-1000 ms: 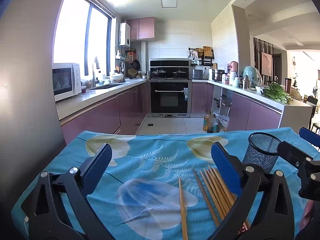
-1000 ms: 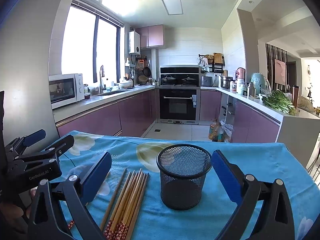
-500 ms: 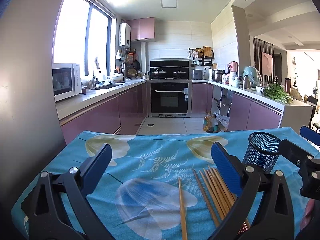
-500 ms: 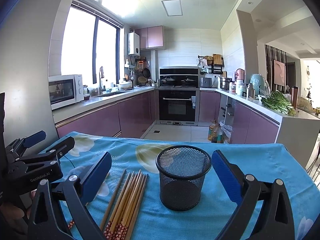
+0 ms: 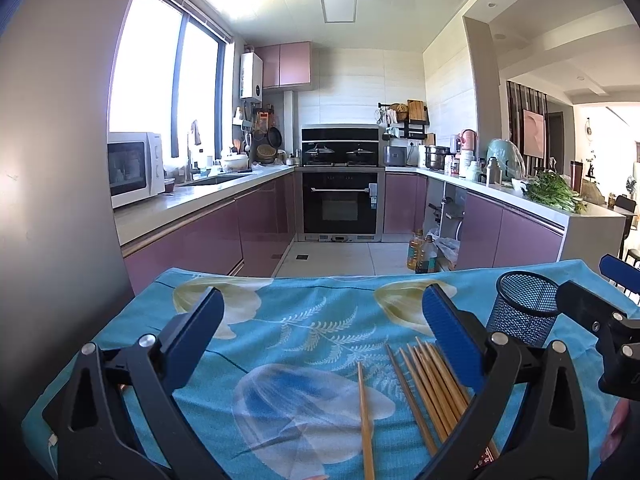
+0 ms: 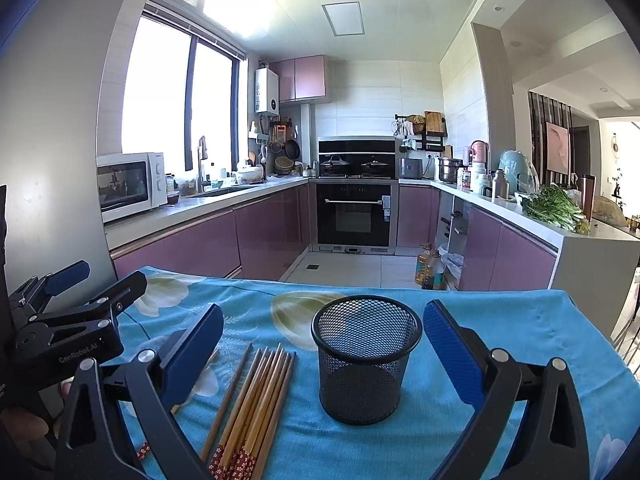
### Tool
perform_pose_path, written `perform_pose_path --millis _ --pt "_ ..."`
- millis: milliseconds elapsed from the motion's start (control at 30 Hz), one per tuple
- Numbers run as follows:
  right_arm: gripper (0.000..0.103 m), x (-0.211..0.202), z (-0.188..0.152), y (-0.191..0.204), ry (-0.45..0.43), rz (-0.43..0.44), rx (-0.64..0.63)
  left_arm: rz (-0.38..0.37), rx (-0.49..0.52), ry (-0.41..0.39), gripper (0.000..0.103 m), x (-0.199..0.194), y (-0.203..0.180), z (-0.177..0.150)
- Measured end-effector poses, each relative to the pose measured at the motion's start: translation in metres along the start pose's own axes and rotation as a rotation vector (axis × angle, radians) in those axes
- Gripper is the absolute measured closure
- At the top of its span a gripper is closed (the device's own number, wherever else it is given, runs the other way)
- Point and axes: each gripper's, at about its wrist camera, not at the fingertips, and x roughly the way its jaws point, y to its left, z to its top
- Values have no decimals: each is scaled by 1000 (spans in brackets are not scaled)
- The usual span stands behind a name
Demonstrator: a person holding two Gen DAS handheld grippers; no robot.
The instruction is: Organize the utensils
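Your left gripper (image 5: pixel 320 340) and right gripper (image 6: pixel 322 350) both hang spread wide, ribbed blue pads (image 6: pixel 452 354) empty. Between your right jaws stands the round black mesh cup (image 6: pixel 366 360) (upright, nothing visible inside). Just left of it, slim wooden chopsticks (image 6: pixel 256 400) lie bundled on the floral blue tablecloth (image 6: pixel 500 316).

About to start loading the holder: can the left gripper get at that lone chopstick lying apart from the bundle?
Probably yes. The left gripper is open, and the lone chopstick lies flat on the tablecloth between its jaws, apart from the bundle, with nothing over it.
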Motion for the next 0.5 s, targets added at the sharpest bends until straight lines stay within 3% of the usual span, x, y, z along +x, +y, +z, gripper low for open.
perform_pose_path --millis 500 --pt "6 -1 -2 0 -6 -5 2 0 0 -6 5 0 -1 1"
